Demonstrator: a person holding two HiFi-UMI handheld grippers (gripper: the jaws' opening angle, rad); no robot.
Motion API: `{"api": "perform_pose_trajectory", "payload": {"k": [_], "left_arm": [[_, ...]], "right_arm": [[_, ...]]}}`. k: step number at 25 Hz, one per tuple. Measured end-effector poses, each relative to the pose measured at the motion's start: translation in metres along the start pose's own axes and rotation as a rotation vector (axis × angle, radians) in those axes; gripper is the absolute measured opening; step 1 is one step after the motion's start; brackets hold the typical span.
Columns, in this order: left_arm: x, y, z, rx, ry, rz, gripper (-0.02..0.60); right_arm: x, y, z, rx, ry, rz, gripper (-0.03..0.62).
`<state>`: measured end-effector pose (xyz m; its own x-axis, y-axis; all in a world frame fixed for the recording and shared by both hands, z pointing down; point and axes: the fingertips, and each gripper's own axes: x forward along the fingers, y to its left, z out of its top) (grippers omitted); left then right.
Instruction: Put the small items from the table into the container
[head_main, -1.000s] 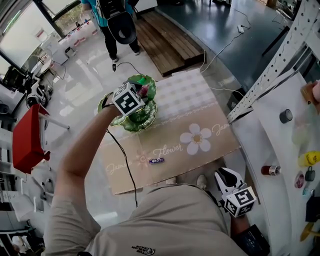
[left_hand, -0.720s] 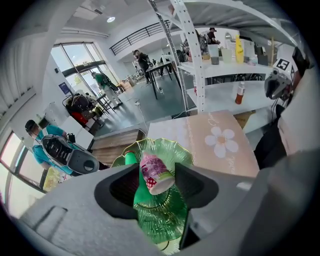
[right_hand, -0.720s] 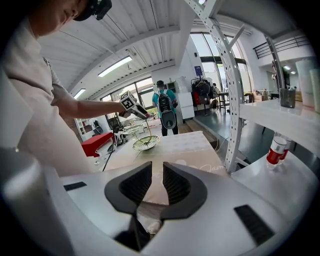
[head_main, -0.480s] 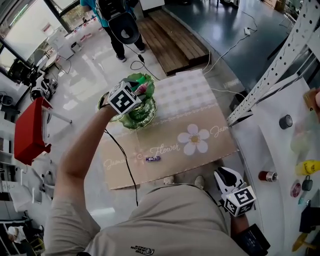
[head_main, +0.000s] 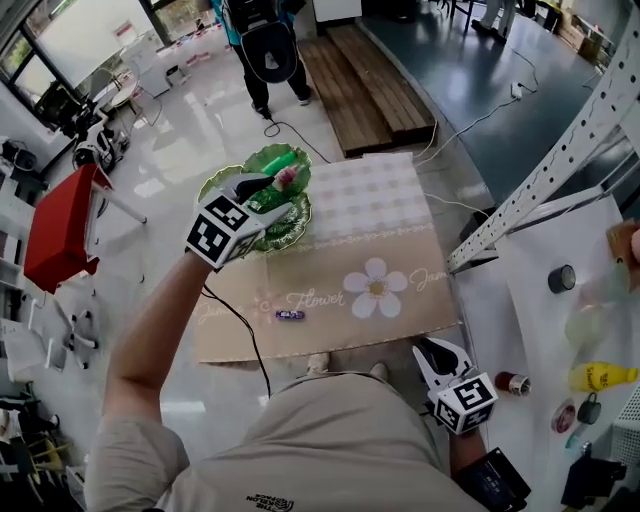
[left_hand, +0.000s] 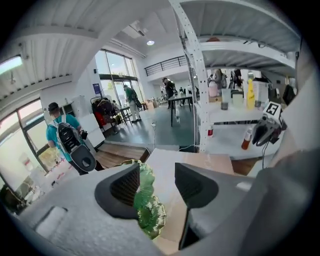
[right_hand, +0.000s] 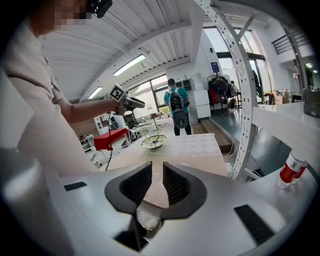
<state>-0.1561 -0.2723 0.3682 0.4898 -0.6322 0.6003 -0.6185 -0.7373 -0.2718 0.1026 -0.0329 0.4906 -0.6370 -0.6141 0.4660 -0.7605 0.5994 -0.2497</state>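
The left gripper (head_main: 276, 196) hangs over the green dish (head_main: 286, 234) at the far side of the tabletop (head_main: 372, 205), its jaws wide apart with nothing in them. A small purple thing (head_main: 290, 314) lies on the tabletop, well apart from the dish. The right gripper (head_main: 436, 352) is by the near edge, its jaws almost together, and it looks empty.

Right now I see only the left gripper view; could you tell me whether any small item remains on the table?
Observer: Yes, one small purple item lies on the tablecloth, beside the "Flower" print.
Operator: Is anything in the green dish already?
Observer: The head view shows a pink item in the green dish.
Operator: And the right gripper?
Observer: The right gripper holds nothing; its tongs stand slightly apart.
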Motion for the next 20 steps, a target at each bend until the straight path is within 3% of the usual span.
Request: {"api": "perform_pose_trajectory", "payload": {"k": [9, 14, 20], "left_arm": [[-0.053, -0.096, 0.017, -0.288, -0.219, -0.081, 0.220], [-0.060, -0.147, 0.004, -0.368, -0.228, -0.103, 0.200], [-0.057, -0.192, -0.018, -0.462, -0.229, -0.113, 0.131]], "right_arm": [[0.010, -0.013, 0.007, -0.084, 0.019, 0.106, 0.056], [0.015, -0.014, 0.013, -0.116, 0.024, 0.157, 0.048], [0.020, -0.014, 0.012, -0.136, 0.036, 0.204, 0.044]]}}
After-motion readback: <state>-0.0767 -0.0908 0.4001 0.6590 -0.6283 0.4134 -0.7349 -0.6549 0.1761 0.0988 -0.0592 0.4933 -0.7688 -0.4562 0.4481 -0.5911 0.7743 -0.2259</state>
